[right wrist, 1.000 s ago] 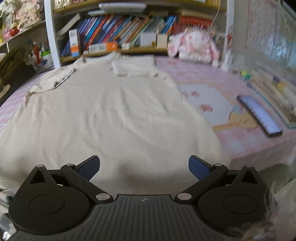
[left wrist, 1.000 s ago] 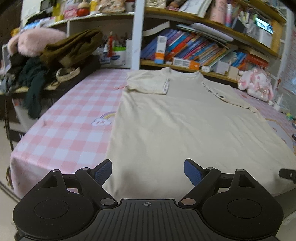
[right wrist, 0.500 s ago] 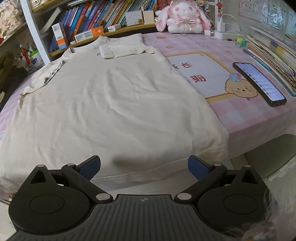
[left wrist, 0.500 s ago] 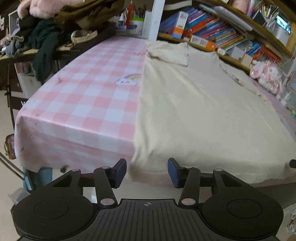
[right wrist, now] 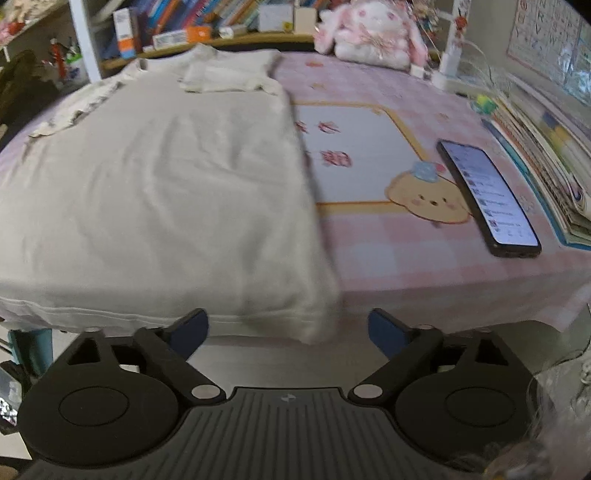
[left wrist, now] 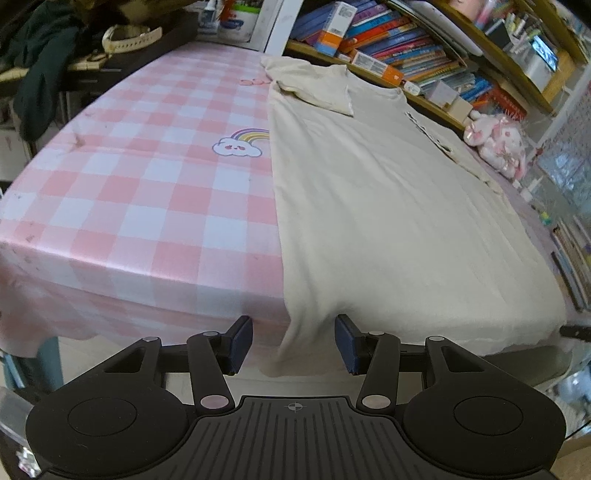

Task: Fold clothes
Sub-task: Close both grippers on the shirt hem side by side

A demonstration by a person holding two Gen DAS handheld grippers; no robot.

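A cream T-shirt (left wrist: pixel 388 206) lies flat on the pink checked table (left wrist: pixel 147 192), both sleeves folded inward, its hem hanging over the near edge. My left gripper (left wrist: pixel 293 343) is open, its jaws standing either side of the hem's left corner, not closed on it. In the right wrist view the shirt (right wrist: pixel 166 184) fills the left half. My right gripper (right wrist: pixel 288 332) is open just below the hem's right corner and holds nothing.
A black phone (right wrist: pixel 487 195) and stacked books (right wrist: pixel 554 162) lie on the table's right side. A pink plush rabbit (right wrist: pixel 369 33) sits at the back. Bookshelves (left wrist: pixel 406 48) stand behind. A pile of dark clothes (left wrist: pixel 40 55) lies at the far left.
Both grippers dropped to the table's near edge and moved outward to the hem's corners. The left jaws narrowed half a second ago and have widened again.
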